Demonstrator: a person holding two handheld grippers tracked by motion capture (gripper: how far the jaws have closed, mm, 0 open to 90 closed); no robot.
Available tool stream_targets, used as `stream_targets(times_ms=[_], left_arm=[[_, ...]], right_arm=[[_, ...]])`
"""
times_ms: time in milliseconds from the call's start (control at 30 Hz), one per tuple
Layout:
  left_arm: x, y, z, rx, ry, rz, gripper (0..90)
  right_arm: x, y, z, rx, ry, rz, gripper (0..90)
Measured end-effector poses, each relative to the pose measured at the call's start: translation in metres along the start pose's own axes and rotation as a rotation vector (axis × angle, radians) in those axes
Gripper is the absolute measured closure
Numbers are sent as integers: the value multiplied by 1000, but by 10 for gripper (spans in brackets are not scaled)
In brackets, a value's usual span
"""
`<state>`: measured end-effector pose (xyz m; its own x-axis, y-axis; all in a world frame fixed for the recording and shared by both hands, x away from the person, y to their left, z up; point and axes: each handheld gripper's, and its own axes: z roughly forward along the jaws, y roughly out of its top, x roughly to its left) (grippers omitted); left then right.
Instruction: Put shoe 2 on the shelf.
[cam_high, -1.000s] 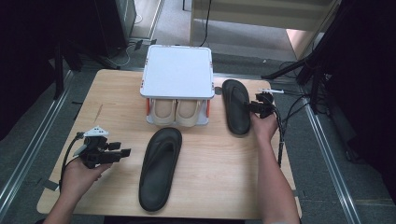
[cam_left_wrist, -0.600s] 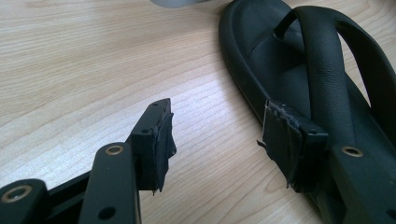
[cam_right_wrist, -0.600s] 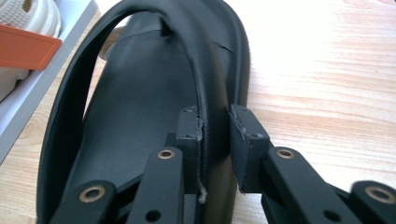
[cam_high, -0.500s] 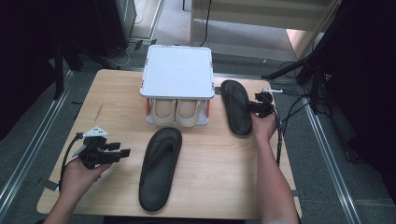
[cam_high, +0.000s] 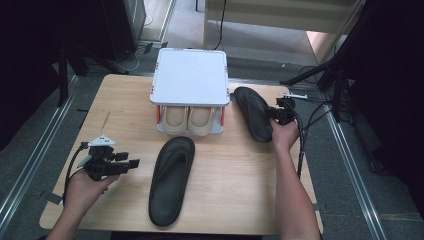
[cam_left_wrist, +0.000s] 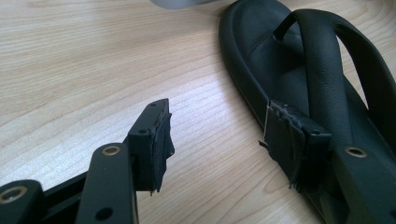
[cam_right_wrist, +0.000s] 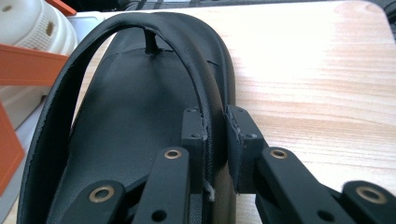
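Where jaws close, sandal strap (cam_right_wrist: 212, 116) hidden

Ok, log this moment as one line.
right gripper: jaws just closing on far sandal strap | left gripper: open beside near sandal | rack: beige shoes inside

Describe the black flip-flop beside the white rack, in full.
The black flip-flop is a matte thong sandal that looks like rubber or foam, with a Y-shaped strap and toe post. It lies sole down on the wooden table, right of the white rack. The right claw has just been closing, its jaws on either side of the sandal's right strap arm near the edge.
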<state>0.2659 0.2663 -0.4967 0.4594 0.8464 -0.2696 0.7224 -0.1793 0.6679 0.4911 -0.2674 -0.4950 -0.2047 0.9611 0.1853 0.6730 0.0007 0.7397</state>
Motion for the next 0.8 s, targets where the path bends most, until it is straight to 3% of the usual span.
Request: stream_targets(times_ms=[233, 800], left_arm=[[0, 2, 1, 1, -10, 4, 414], [-5, 16, 15, 22, -60, 46, 411]], right_arm=[[4, 0, -13, -16, -7, -38, 803], [2, -15, -61, -27, 17, -29, 804]])
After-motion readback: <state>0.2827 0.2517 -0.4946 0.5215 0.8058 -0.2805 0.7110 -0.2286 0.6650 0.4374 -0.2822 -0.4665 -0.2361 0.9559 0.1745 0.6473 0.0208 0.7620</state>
